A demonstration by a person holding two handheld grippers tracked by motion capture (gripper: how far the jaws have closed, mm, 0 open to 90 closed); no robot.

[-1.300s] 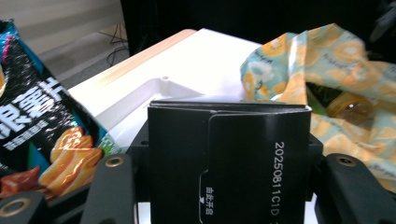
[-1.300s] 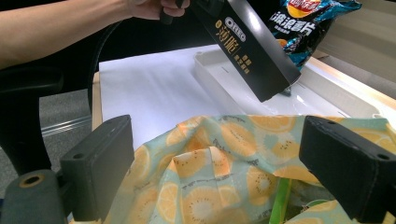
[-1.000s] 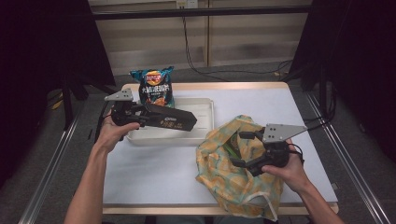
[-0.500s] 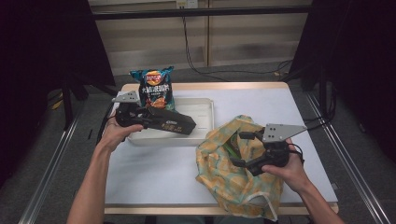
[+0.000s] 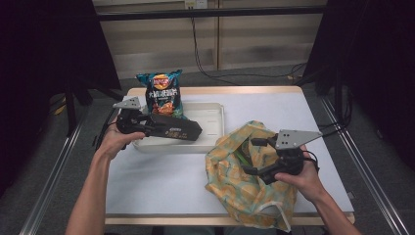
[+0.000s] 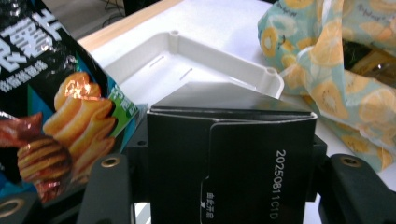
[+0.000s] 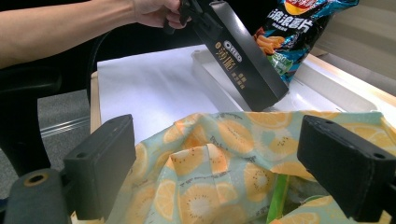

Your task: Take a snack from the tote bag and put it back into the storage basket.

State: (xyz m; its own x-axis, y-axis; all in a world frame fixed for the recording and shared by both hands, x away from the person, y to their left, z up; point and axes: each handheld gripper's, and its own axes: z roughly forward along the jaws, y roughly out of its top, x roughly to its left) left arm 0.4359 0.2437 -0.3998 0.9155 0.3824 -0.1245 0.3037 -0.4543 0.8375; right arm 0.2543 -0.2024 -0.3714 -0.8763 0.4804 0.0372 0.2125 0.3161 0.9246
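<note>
Since a second ago, the left gripper (image 5: 147, 125) has swung its black box (image 5: 173, 128) lower and nearer the bag, the box's free end now tipped down over the tray's front rim. Nearest the person, the right gripper (image 5: 257, 156) sits at the mouth of the orange-print bag (image 5: 235, 186), which slumps on the table (image 5: 161, 181) at front right; its fingers (image 7: 100, 158) stand spread wide, closed on nothing, with cloth folds between and below them in the right gripper view. Something green shows inside the bag's opening. Farther back, the left fingers are clamped on one end of the box, which juts out long past them. Behind it lies the white tray (image 5: 215, 115), and a chip packet (image 5: 164, 93) stands propped at its far left corner, just beside the box.

Judged from here, the box looks bound for the bag. Risks: held by one end only, the long box could pivot or slip in the clamp; its leading corner could catch on the tray rim or the bag's limp edge and fold the mouth shut, since nothing pins the cloth open; a sideways swing could topple the packet.
</note>
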